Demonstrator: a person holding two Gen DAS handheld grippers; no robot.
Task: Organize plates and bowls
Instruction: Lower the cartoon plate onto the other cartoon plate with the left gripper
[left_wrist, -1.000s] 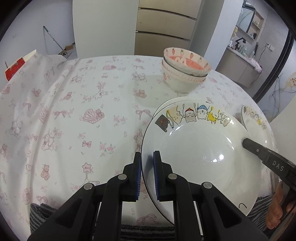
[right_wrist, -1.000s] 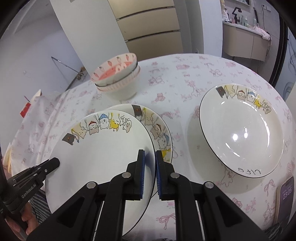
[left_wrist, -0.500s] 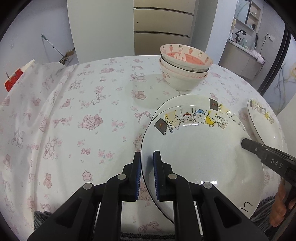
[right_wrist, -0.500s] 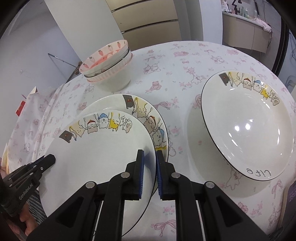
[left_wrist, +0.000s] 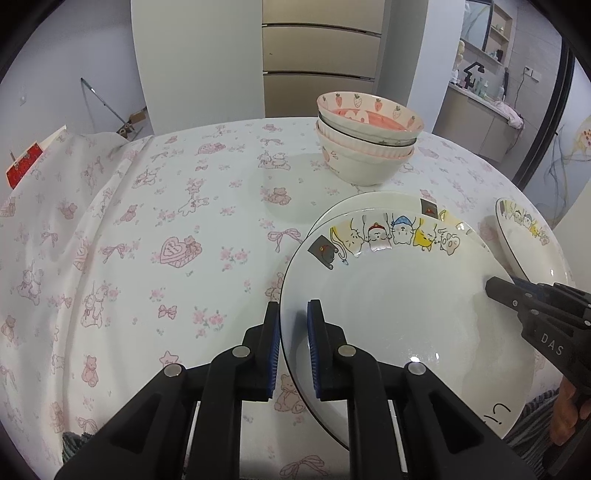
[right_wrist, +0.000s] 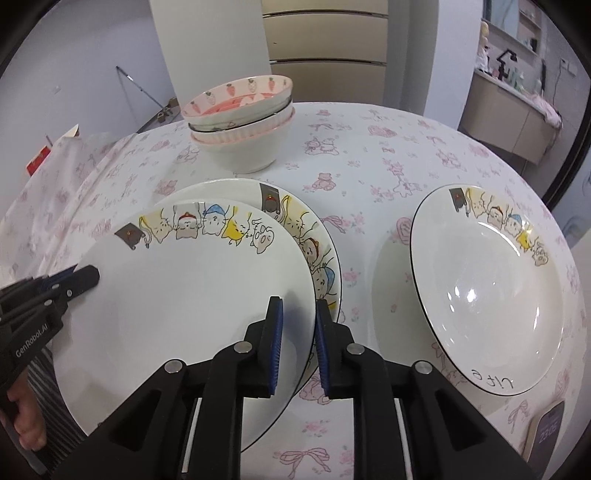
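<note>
Both tools (left_wrist: 291, 345) (right_wrist: 298, 343) clamped on plate (left_wrist: 399, 314) rim.

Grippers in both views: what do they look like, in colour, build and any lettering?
Both the left gripper and the right gripper are matte black with angular bodies, silver round rivets and two flat fingers lined with ribbed blue pads. Seen from across, the right one reads "DAS", the left "GenRobot.AI", in white.

The right claw (left_wrist: 496, 290) carries "DAS" in pale letters on its black body, seen at four o'clock in the left wrist view. The left claw (right_wrist: 86, 277) carries "GenRobot.AI" at nine o'clock in the right wrist view. There too, the lone plate (right_wrist: 491, 288) has handwritten marks on its near rim, not legible, and a phone (right_wrist: 546, 432) at five o'clock shows "23:05".
</note>
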